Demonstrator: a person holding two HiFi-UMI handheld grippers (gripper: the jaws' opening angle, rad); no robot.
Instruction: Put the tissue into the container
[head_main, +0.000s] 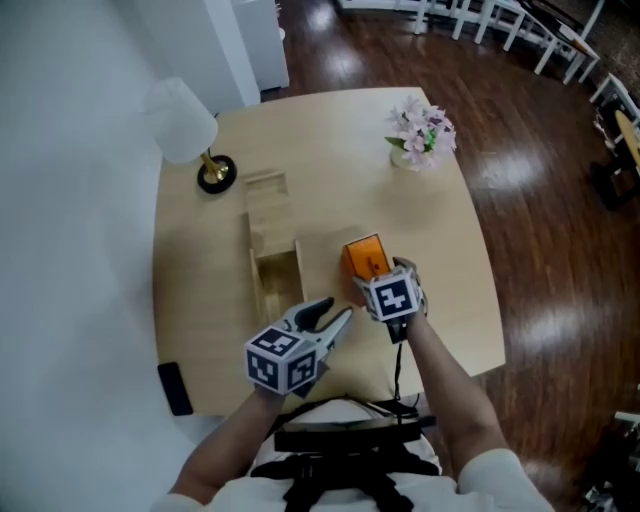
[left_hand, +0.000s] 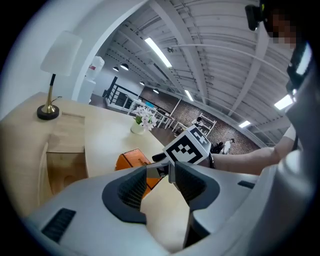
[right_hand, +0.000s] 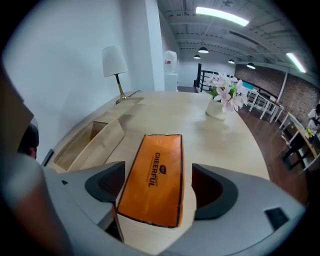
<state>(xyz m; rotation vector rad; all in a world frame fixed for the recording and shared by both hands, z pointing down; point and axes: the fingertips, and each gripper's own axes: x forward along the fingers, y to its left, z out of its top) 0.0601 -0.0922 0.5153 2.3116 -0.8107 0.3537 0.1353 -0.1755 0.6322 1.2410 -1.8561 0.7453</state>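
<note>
An orange tissue pack (head_main: 362, 254) lies flat on the table, its print facing up in the right gripper view (right_hand: 157, 172). My right gripper (head_main: 375, 278) straddles its near end with jaws wide apart (right_hand: 159, 186); a strip of table shows between the pack and the right pad. The open wooden container (head_main: 254, 285) stands just left of the pack, empty inside (right_hand: 82, 145). My left gripper (head_main: 335, 315) hovers near the table's front edge, open, with nothing between its pads (left_hand: 161, 172); it points at the pack (left_hand: 131, 160) and the right gripper's marker cube.
The container's lid (head_main: 266, 205) lies flat behind it. A white lamp (head_main: 185, 125) stands at the back left and a flower vase (head_main: 422, 135) at the back right. A black phone (head_main: 175, 388) sits at the front left corner.
</note>
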